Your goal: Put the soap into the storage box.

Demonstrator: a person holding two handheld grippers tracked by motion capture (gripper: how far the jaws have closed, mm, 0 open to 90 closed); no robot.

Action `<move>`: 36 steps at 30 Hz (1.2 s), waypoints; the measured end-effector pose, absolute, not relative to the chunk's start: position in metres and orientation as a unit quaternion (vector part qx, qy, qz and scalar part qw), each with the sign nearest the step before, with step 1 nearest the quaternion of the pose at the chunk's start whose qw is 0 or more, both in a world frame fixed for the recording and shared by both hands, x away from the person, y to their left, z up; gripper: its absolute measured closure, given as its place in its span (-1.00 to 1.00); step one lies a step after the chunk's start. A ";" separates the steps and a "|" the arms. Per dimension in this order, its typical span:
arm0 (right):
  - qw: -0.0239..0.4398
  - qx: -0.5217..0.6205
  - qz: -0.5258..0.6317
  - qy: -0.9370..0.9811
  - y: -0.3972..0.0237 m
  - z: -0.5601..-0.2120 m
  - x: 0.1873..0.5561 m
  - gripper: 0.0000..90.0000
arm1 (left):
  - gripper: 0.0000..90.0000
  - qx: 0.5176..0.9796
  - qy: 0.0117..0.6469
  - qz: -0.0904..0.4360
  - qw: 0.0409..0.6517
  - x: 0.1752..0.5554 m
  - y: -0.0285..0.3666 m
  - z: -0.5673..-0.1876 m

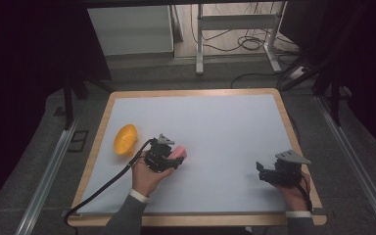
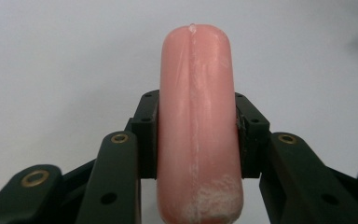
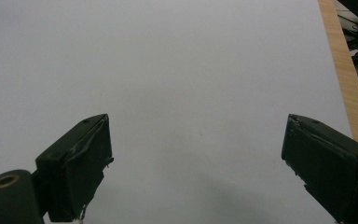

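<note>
Two sets of tongs on this rig, and just one is busy. The left tongs (image 1: 172, 157) are clamped on a pink sausage (image 2: 198, 126) — in the left gripper view both pads press into its sides about halfway along, with the rounded end poking out past the tips. From the high view the sausage (image 1: 178, 152) sits in that grip near the middle-left of the white tabletop (image 1: 225, 127), close above the surface as far as I can tell.

Just beside it to the left is a small orange bowl (image 1: 126, 139), tipped up on its side near the tabletop's edge. My guess is that's where the sausage is headed, so this looks like the carry step. Next move would be swinging left over the bowl and letting go low, gently — a tipped bowl could scoot or roll.

The right tongs (image 3: 196, 163) are spread wide with nothing between them, parked over bare tabletop at the near right.
</note>
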State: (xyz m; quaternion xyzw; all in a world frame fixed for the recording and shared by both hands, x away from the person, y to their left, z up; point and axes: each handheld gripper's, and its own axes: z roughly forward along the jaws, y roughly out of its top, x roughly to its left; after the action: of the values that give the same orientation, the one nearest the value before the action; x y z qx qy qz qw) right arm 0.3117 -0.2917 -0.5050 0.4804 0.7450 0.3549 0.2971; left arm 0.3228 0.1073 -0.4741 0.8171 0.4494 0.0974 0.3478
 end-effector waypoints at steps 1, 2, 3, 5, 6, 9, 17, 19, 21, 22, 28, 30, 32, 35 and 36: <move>0.297 0.480 0.355 0.745 -0.291 -0.505 0.312 -0.82 | 0.33 0.816 0.451 0.097 0.349 0.323 0.109 -0.474; 0.297 0.480 0.355 0.746 -0.291 -0.505 0.312 -0.82 | 0.33 0.815 0.452 0.098 0.350 0.323 0.111 -0.473; 0.296 0.481 0.355 0.745 -0.291 -0.505 0.312 -0.82 | 0.33 0.813 0.453 0.099 0.351 0.323 0.112 -0.472; 0.297 0.480 0.354 0.745 -0.291 -0.505 0.312 -0.82 | 0.33 0.811 0.456 0.100 0.353 0.323 0.116 -0.471; 0.297 0.480 0.354 0.746 -0.291 -0.505 0.312 -0.82 | 0.33 0.811 0.456 0.101 0.353 0.323 0.117 -0.470; 0.297 0.480 0.354 0.745 -0.291 -0.505 0.312 -0.82 | 0.33 0.806 0.459 0.107 0.360 0.322 0.122 -0.468; 0.297 0.480 0.355 0.745 -0.291 -0.505 0.312 -0.82 | 0.33 0.797 0.465 0.116 0.367 0.322 0.133 -0.463; 0.297 0.480 0.354 0.746 -0.291 -0.505 0.312 -0.82 | 0.33 0.795 0.468 0.116 0.368 0.322 0.136 -0.462; 0.297 0.481 0.355 0.745 -0.291 -0.505 0.312 -0.82 | 0.33 0.792 0.468 0.118 0.373 0.322 0.139 -0.461; 0.297 0.481 0.354 0.745 -0.291 -0.505 0.312 -0.82 | 0.33 0.789 0.469 0.118 0.379 0.322 0.140 -0.461; 0.297 0.480 0.354 0.745 -0.292 -0.505 0.312 -0.82 | 0.33 0.785 0.475 0.124 0.378 0.323 0.150 -0.458; 0.297 0.481 0.354 0.746 -0.291 -0.505 0.311 -0.82 | 0.33 0.784 0.476 0.123 0.379 0.323 0.154 -0.456; 0.296 0.481 0.353 0.746 -0.291 -0.505 0.312 -0.82 | 0.33 0.782 0.479 0.125 0.380 0.323 0.157 -0.455; 0.296 0.481 0.353 0.746 -0.291 -0.505 0.312 -0.82 | 0.33 0.779 0.482 0.126 0.380 0.323 0.162 -0.454; 0.296 0.481 0.352 0.746 -0.291 -0.505 0.312 -0.82 | 0.33 0.779 0.483 0.128 0.379 0.323 0.163 -0.453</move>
State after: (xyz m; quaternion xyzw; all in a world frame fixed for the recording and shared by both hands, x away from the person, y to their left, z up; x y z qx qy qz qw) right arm 0.3117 -0.2911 -0.5054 0.4809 0.7462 0.3525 0.2960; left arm 0.3235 0.1632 -0.4533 0.7790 0.4831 0.1279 0.3788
